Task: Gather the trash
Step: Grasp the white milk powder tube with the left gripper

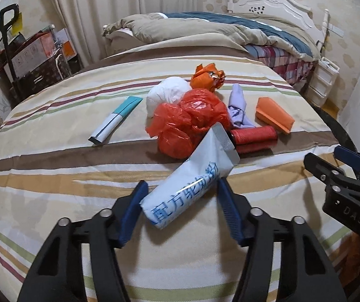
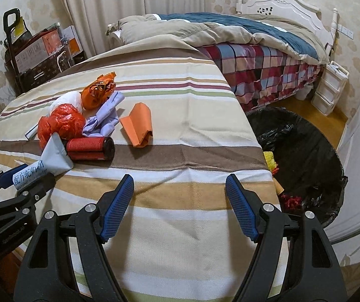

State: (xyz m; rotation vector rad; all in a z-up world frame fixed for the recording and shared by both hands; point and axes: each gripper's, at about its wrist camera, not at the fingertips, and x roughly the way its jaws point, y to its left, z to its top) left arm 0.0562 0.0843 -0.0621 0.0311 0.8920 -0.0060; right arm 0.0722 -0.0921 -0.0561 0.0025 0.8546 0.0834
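Trash pickup under way: one packet in the left gripper, most of the pile not yet collected

The left gripper [image 1: 180, 201] has its pads clamped on the lower end of a white packet with blue lettering [image 1: 187, 183], whose sealed top leans ahead onto the heap. The right gripper [image 2: 180, 201] stands spread with nothing between its pads, over bare striped sheet [image 2: 180, 100]. Ahead and left of it lie a red plastic bag [image 2: 61, 123], an orange wrapper [image 2: 99, 90], a lilac cloth [image 2: 107, 118], a red roll [image 2: 89, 148] and folded orange paper [image 2: 138, 125]; a teal-and-white box [image 1: 116, 119] sits ahead-left of the left gripper. To the right gripper's right, a black-lined bin [image 2: 305, 151] already holds a few scraps, so I judge the job at an early stage
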